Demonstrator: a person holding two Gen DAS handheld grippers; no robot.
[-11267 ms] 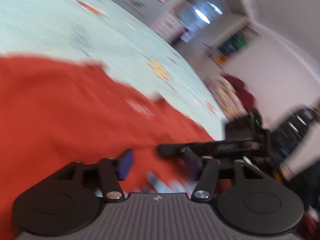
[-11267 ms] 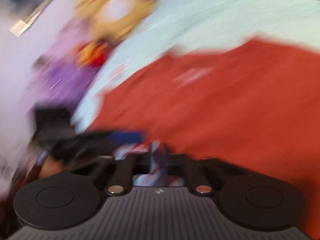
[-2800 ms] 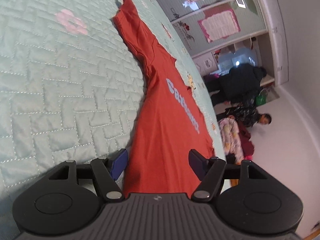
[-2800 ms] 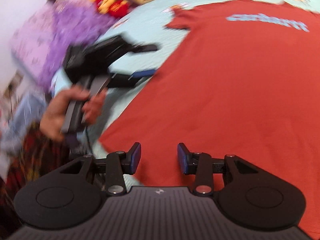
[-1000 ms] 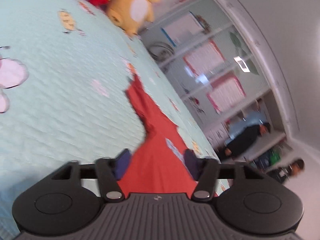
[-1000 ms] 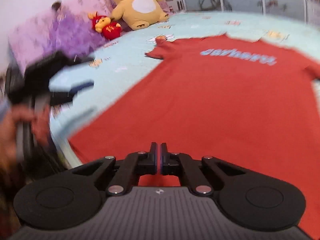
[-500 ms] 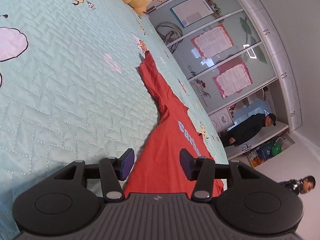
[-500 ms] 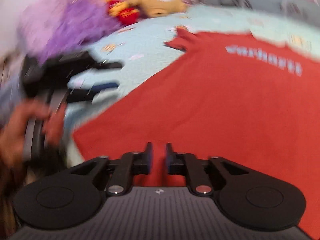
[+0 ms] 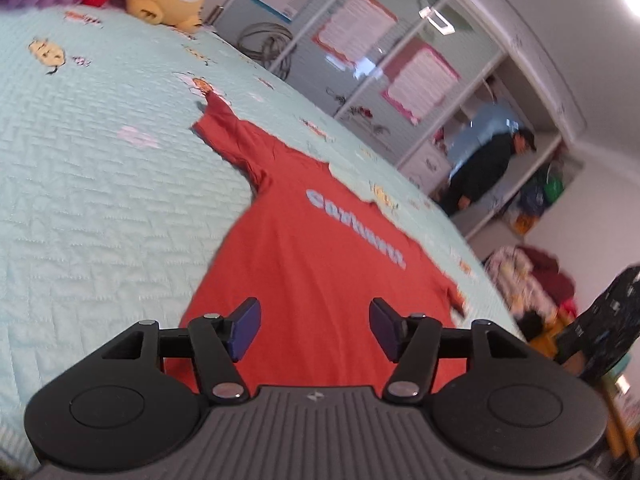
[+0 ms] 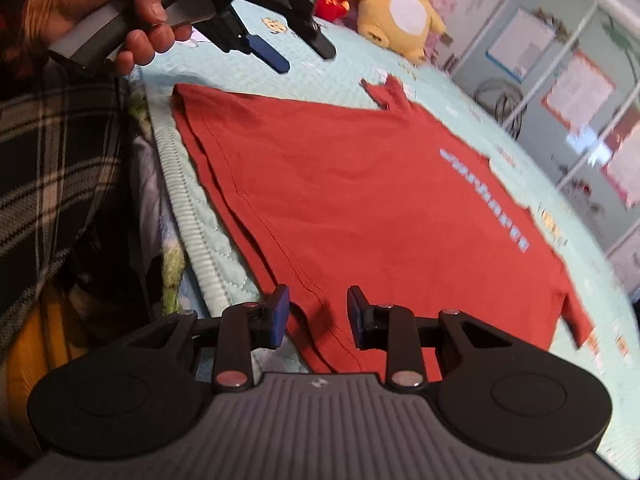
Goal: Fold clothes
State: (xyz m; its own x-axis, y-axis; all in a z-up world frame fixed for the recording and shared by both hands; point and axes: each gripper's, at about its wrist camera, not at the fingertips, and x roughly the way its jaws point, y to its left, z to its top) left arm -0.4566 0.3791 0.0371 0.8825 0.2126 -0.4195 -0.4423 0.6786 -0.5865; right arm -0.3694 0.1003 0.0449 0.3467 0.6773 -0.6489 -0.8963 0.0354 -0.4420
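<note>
While flat on quilt (image 10: 344, 76), red tee (image 10: 360, 208) under both spread, empty tongs (image 10: 314, 314), just widened.

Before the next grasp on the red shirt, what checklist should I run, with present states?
1. Red shirt spread flat on the quilt: ok.
2. Left gripper open, jaws just opening, nothing gripped: ok.
3. Right gripper open over the hem, jaws just opening: ok.
4. Both sleeves laid out: ok.
5. Plush toy clear of the shirt: ok.
6. Pads touching cloth: cannot tell.
</note>
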